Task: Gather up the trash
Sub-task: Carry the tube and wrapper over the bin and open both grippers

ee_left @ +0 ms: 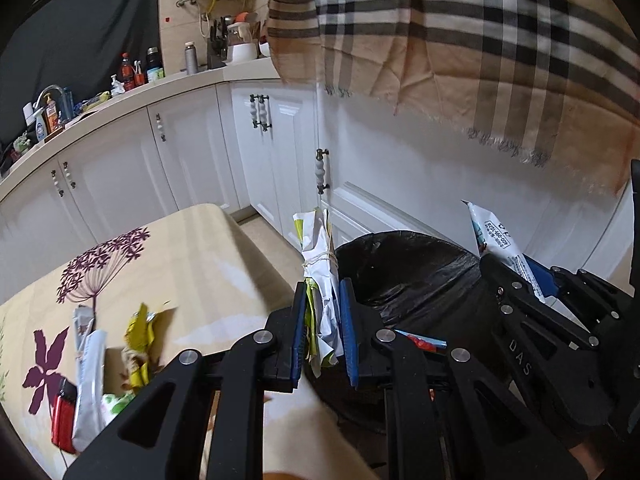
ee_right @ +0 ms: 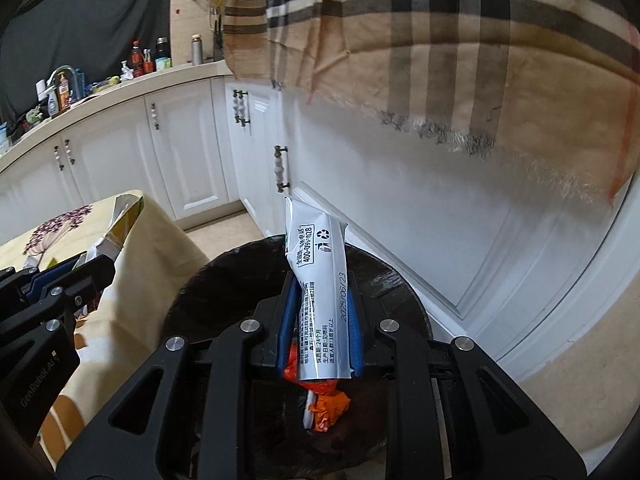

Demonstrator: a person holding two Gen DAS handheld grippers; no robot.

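Left hand-held gripper (ee_left: 323, 330) is clamped on a crumpled paper bundle (ee_left: 320, 276), white and yellow-green, tied with string, sticking up between the blue pads. It sits over the gap between the bench (ee_left: 192, 256) corner and the black-lined trash bin (ee_left: 404, 268), just left of the bin rim.

Right hand-held gripper (ee_right: 320, 320) is closed on a white snack wrapper (ee_right: 320, 280) that stands tilted above the bin (ee_right: 224, 280) opening; an orange crumpled piece (ee_right: 328, 402) hangs below the pads, and whether it is part of the same wrapper cannot be told. Both grippers are close side by side; each shows in the other's view.

Room: the bin mouth is open under the right gripper, with white cabinets (ee_right: 400, 208) close behind it and the bench edge close on the left. A plaid cloth (ee_right: 460, 40) hangs overhead.

More trash on the bench: a yellow wrapper (ee_left: 140, 332), a white wrapper (ee_left: 88, 380), a red pack (ee_left: 63, 420). Floral tablecloth. The far counter (ee_left: 168, 80) carries bottles and a faucet.

Writing: wrapper reads "400-09?-?028" (partly hidden), "2025/06/23", recycling mark. Right gripper body reads "DAS" in the left view; left gripper body reads "GenRobot.AI" in the right view.
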